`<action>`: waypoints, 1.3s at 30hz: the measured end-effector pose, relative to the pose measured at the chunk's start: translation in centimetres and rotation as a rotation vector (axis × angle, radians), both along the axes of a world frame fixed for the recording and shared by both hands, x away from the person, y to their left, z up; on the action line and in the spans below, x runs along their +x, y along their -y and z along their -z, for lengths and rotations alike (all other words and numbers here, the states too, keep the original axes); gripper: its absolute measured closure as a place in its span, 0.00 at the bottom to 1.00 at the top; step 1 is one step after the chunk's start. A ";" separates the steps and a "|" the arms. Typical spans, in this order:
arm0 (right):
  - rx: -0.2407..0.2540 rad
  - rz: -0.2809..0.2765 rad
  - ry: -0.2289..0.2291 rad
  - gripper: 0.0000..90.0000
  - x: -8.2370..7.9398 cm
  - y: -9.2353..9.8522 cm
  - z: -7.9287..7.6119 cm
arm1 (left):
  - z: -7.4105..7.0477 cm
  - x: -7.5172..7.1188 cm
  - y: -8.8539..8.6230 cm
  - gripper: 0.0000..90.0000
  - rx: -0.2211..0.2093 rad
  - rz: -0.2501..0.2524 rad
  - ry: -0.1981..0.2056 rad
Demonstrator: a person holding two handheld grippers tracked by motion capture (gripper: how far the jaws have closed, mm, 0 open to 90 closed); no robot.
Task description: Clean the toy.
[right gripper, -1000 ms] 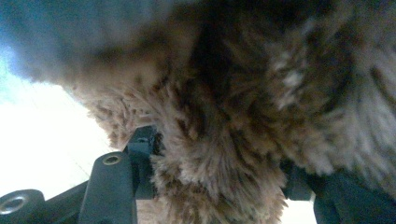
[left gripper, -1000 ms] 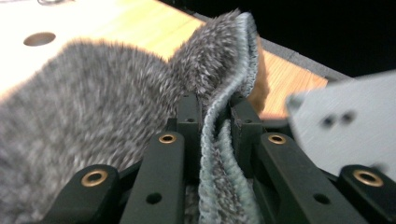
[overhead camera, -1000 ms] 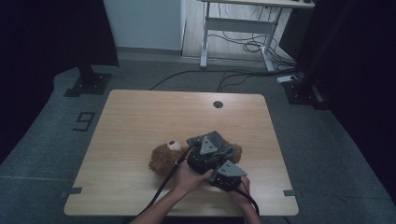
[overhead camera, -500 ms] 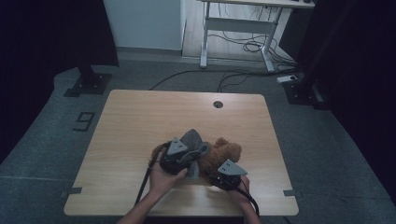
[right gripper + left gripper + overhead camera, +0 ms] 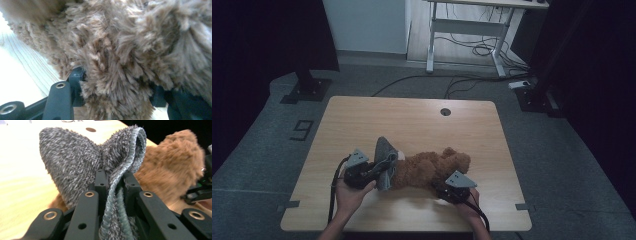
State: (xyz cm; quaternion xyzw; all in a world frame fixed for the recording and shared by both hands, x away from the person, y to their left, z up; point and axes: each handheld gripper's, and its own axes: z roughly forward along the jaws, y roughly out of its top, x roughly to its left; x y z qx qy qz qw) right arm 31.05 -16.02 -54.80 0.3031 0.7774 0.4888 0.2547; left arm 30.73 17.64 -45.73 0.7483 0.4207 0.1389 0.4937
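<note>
Table (image 5: pixel 362 120): we see a light wooden top with a round cable hole (image 5: pixel 445 111) near its far edge; the toy and both tools lie toward its near side.

Teddy bear (image 5: pixel 427 170): we find the brown plush toy lying lengthwise on the near half of the table, between the two tools, its head toward the right in the high view. In the right gripper view its fur (image 5: pixel 125 50) crowds the lens.

Grey garment (image 5: pixel 384 160): we note a fuzzy grey knitted piece with a ribbed hem at the bear's left end, bunched and standing up from the table. In the left gripper view (image 5: pixel 82 165) it fans out above the jaws, the bear just behind it.

Left tool (image 5: pixel 379 172): we see its jaws closed tight on the garment's hem, the cloth pinched between the two pads, at the bear's left end.

Right tool (image 5: pixel 439 187): we see its jaws clamped on a thick tuft of the bear's plush at the toy's near right side, fur bulging between them.
</note>
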 end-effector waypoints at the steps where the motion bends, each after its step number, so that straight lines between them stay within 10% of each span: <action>1: -0.001 0.000 0.000 0.49 0.0 0.0 0.0 | 0.2 0.0 -0.3 0.86 0.000 -0.006 -0.004; 15: -0.041 0.045 0.043 0.50 0.9 -0.5 0.1 | 2.1 1.7 -2.7 0.85 0.008 -0.088 -0.081; 27: -0.082 0.088 0.079 0.51 2.2 -0.5 0.1 | -2.6 5.4 4.5 0.85 0.074 0.014 0.000; 31: -0.083 0.075 0.080 0.50 2.3 -0.3 0.1 | -1.9 6.5 6.7 0.84 0.133 0.038 -0.014; 39: -0.048 0.060 0.055 0.34 2.0 0.0 0.0 | 0.9 5.9 6.1 0.86 0.102 0.071 -0.026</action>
